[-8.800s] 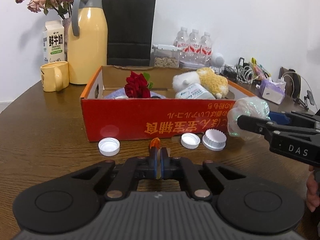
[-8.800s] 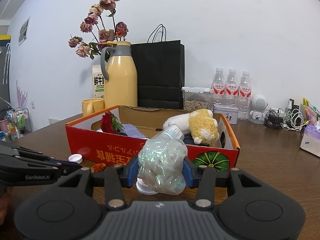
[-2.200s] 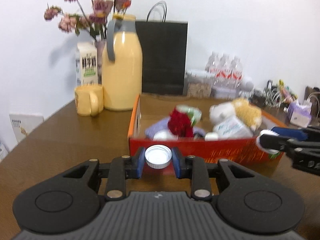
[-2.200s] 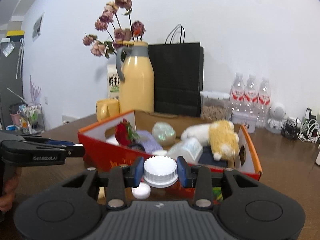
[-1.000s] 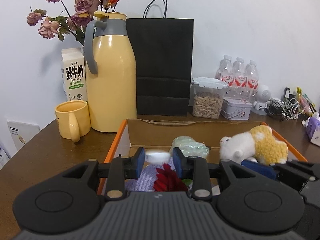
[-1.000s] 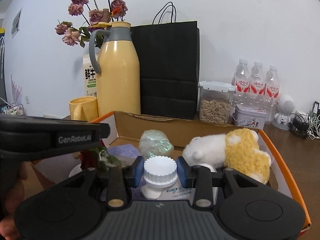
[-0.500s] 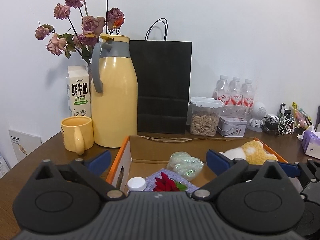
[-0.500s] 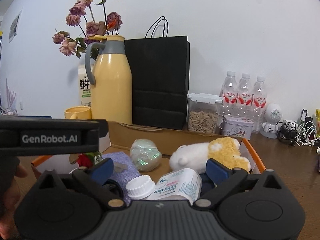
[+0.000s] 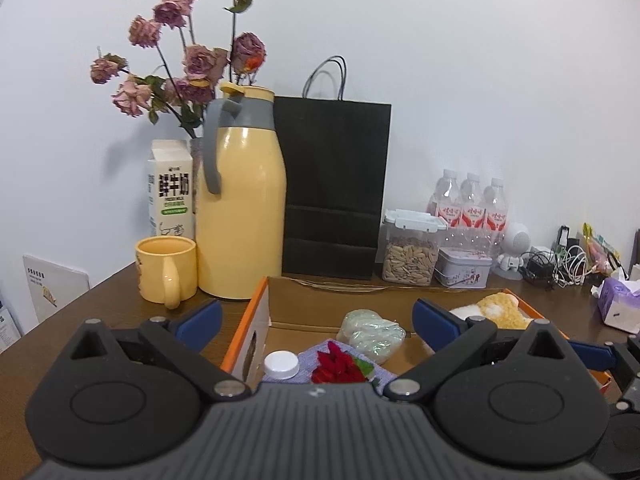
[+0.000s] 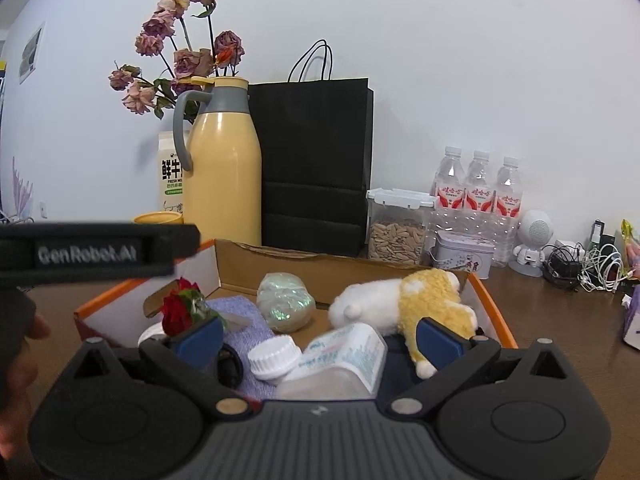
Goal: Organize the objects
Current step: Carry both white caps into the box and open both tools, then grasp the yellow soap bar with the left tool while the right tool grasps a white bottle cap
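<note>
Both jaws wide, empty: left gripper (image 9: 316,322), right gripper (image 10: 319,336). Risk: snagging orange-rimmed cardboard box (image 10: 494,312) wall at six o'clock, tipping contents.

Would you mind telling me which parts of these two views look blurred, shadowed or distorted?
Right wrist view: the left hand-held gripper crosses close to the lens, its lettering soft. Left wrist view: sharp throughout; the dried roses cast a faint shadow on the wall. Both views: fisheye bending darkens the corners and bows the black paper bag.
</note>
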Tool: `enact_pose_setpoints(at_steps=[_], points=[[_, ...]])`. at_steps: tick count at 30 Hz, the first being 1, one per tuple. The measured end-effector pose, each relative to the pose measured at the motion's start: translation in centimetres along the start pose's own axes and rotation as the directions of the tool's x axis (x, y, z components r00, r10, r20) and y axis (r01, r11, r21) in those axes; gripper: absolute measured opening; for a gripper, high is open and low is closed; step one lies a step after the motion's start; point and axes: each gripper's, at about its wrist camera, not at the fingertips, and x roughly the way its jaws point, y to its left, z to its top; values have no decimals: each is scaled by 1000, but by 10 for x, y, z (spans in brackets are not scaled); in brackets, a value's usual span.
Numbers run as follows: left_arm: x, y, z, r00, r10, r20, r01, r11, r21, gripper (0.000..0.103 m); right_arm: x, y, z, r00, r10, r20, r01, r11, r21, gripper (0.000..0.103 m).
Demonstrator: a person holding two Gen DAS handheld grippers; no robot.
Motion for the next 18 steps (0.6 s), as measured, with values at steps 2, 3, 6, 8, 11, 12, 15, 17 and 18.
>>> enact_pose_setpoints(at_steps=[2,3,6,8,11,12,15,17,18], points=[[-9,2,-4,1000,3,-2,-3,1000,-4,103,-8,-3,-4,1000,-4,0,4,1000,-1,103],[-13,3,-6,1000,5,-5,-5,1000,-5,103,-12,-4,-7,1000,-7,-1,7,1000,0,103],[-28,5,-13,1000,1,-17,-1,1000,-6,103,-25,-9,-15,1000,-19,-7,19,1000,6,103],[-35,5,-20,999,-3,-46,4,1000,4,103,-31,-14,-20,999,-32,-17,32,999,14,103],[-42,5,-35,994,-20,-106,21,1000,15,103,-38,-20,-28,998,-44,-37,45,999,17,103],[-44,5,-39,992,-23,-127,26,999,21,103,-41,-21,-31,998,-46,-44,47,999,16,103],[-49,5,-48,983,-41,-177,50,998,47,103,-49,-26,-38,997,-49,-58,51,999,20,103],[-51,2,-53,977,-48,-208,65,995,74,103,-52,-29,-42,996,-51,-74,53,998,21,103],[-52,0,-57,974,-45,-223,67,994,88,103,-53,-29,-44,995,-51,-82,53,998,20,103]])
